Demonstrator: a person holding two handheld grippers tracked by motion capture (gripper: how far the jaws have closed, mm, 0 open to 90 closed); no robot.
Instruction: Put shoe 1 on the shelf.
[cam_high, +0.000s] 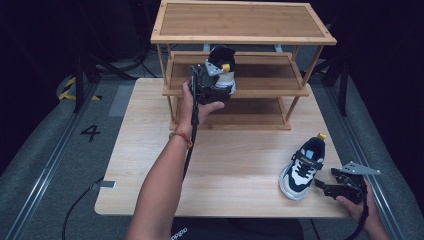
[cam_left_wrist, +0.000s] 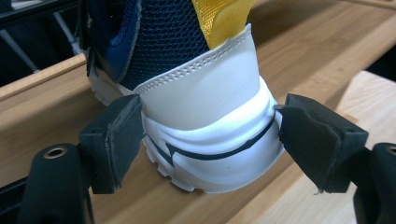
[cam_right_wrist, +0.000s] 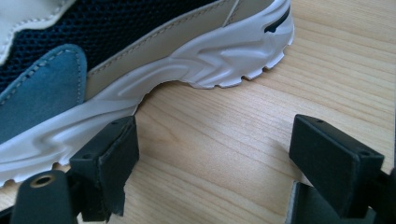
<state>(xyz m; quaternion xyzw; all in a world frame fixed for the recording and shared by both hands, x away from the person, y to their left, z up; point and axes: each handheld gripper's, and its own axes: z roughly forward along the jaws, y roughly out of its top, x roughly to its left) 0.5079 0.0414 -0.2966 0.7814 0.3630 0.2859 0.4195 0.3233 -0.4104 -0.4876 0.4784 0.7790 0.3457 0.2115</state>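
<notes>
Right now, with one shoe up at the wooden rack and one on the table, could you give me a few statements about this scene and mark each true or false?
1. The left gripper has its jaws on either side of the white heel of the navy and white shoe with a yellow pull tab. True.
2. That shoe is at the top shelf of the three-tier wooden rack. False: it is at the middle shelf.
3. The second navy and white shoe lies on the pale wooden table. True.
4. The right gripper is clamped on the second shoe. False: its jaws stand open beside the sole, over bare table.
</notes>
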